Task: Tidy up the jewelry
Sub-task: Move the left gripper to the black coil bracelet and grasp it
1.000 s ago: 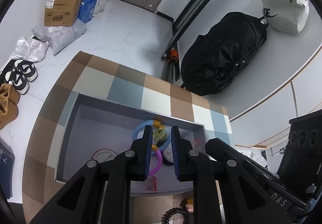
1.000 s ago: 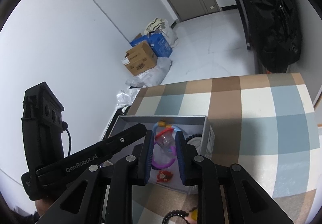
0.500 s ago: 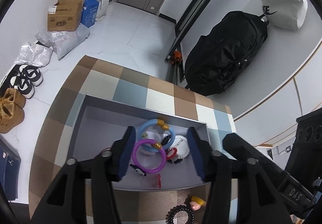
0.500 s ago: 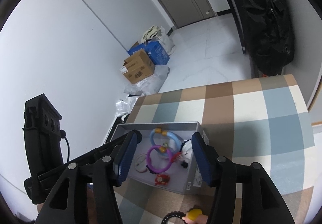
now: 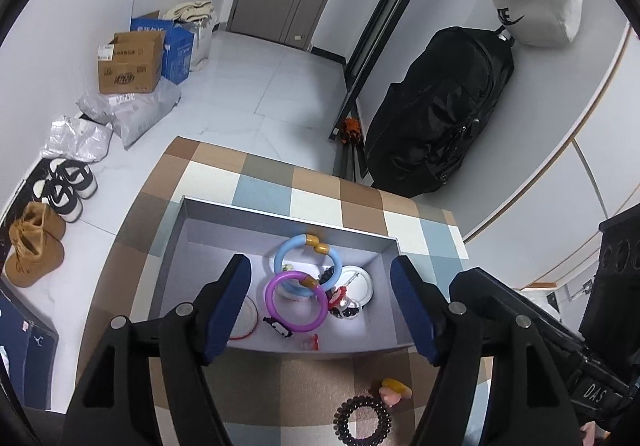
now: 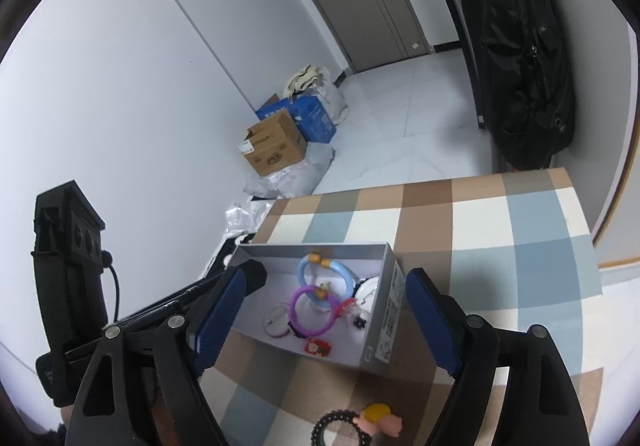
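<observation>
A: The black spiral hair tie (image 5: 363,420) with its pink-and-yellow charm (image 5: 394,392) lies flat on the checked tabletop (image 5: 316,390), just outside the near wall of the grey box (image 5: 280,350); it sits below and nearer you than both pairs of jaws; being a ring, it has no long axis to line up with.

B: Which hand is closer?

A: Hard to call; the right gripper (image 6: 320,322) looks a shade nearer; your left gripper (image 5: 320,308) frames the box; both jaws are opening wide, nothing between them.

B: And the box?

A: It holds a blue ring (image 5: 307,266), a purple ring (image 5: 295,302), a white disc (image 5: 356,282) and small red trinkets.
</observation>
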